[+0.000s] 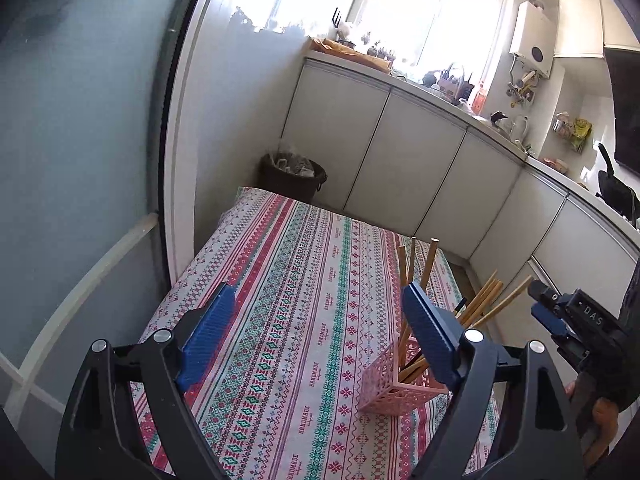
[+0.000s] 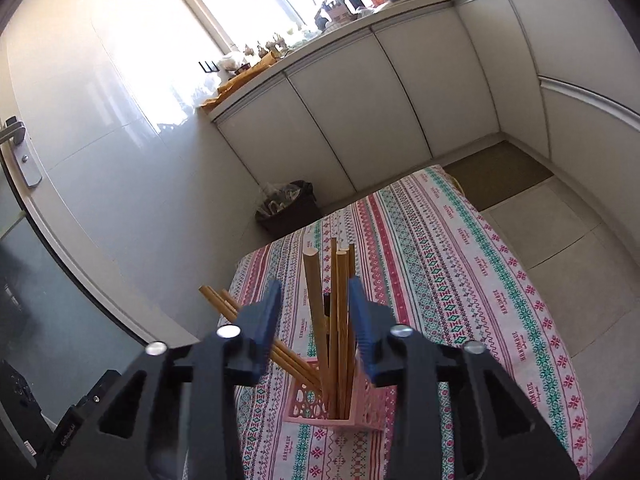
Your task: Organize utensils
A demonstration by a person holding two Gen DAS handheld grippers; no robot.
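Note:
A pink lattice holder (image 1: 394, 390) stands on the patterned tablecloth (image 1: 288, 304) with several wooden chopsticks (image 1: 486, 300) upright and leaning in it. My left gripper (image 1: 320, 336) is open and empty, hovering over the cloth just left of the holder. My right gripper (image 2: 316, 320) is open above the holder (image 2: 316, 402). The upright chopsticks (image 2: 334, 312) stand between its blue fingers (image 2: 266, 320) without being clamped. The right gripper also shows at the right edge of the left wrist view (image 1: 568, 316).
A dark waste bin (image 1: 292, 178) stands on the floor beyond the table's far edge. White cabinets (image 1: 400, 152) with a cluttered counter run behind. A glass door with a handle (image 2: 20, 152) is to the left. A brown mat (image 2: 496, 172) lies on the floor.

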